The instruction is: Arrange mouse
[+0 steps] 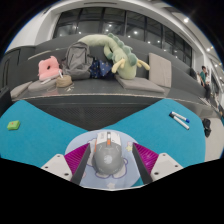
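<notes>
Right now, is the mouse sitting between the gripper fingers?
Yes, the grey mouse lies between the two fingers of the gripper, on a white mat over the teal table.

**Smooth plastic up close, soft cloth beyond**

The mouse (107, 160) between the fingers looks like smooth grey plastic with a slight sheen. It lies on a pale, matt round mat (85, 152) over a flat, matt teal table (60, 128). Beyond, the green plush toy (118, 53) and the pink one (47, 68) look soft and fuzzy, resting on a grey sofa (140, 85) with a dull cloth look.
</notes>
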{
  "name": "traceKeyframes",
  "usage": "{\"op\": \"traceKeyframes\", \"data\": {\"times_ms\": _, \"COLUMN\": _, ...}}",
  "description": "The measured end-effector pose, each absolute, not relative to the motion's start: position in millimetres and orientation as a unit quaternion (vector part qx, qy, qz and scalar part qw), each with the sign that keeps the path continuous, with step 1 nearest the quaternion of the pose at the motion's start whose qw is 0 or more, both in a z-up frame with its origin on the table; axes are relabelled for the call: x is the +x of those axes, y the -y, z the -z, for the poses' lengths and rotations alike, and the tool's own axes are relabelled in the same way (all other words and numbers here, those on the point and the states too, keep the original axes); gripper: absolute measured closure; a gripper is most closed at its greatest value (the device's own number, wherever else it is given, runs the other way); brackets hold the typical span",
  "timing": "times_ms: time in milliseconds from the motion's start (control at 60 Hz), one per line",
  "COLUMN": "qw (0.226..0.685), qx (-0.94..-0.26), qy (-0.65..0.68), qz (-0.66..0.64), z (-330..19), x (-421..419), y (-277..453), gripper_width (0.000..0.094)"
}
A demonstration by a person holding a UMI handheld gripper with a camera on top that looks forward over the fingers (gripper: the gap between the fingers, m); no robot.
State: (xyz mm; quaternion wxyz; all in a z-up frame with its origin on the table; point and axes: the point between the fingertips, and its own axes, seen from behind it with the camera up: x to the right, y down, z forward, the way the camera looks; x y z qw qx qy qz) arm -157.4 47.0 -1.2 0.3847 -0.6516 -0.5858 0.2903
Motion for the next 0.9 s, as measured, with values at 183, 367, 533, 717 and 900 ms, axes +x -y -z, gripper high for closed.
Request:
{"op": "traceKeyframes", "data": {"times_ms": 183, "qw": 0.402, "qx": -0.638, "qy": 0.576, "qz": -0.316, "z": -57, "x": -80, "y": -28, "gripper_width": 0.0087}}
{"op": "traceKeyframes", "data": {"times_ms": 367, "qw": 0.400, "qx": -0.631, "qy": 0.569, "qz": -0.344, "z": -100, "x": 30, "y": 1, "gripper_width": 0.0083}}
{"op": "traceKeyframes", "data": {"times_ms": 533, "qw": 0.381, "qx": -0.624, "qy": 0.590, "qz": -0.343, "z": -90, "x": 104, "y": 27, "gripper_width": 0.0086}}
{"op": "traceKeyframes", "data": {"times_ms": 717, "qw": 0.382, "qx": -0.613, "qy": 0.600, "qz": -0.343, "z": -88, "x": 132, "y": 44, "gripper_width": 0.0087}}
{"op": "traceKeyframes", "data": {"times_ms": 900, "qw": 0.393, "qx": -0.598, "qy": 0.603, "qz": -0.351, "z": -98, "x": 136, "y": 50, "gripper_width": 0.0086}}
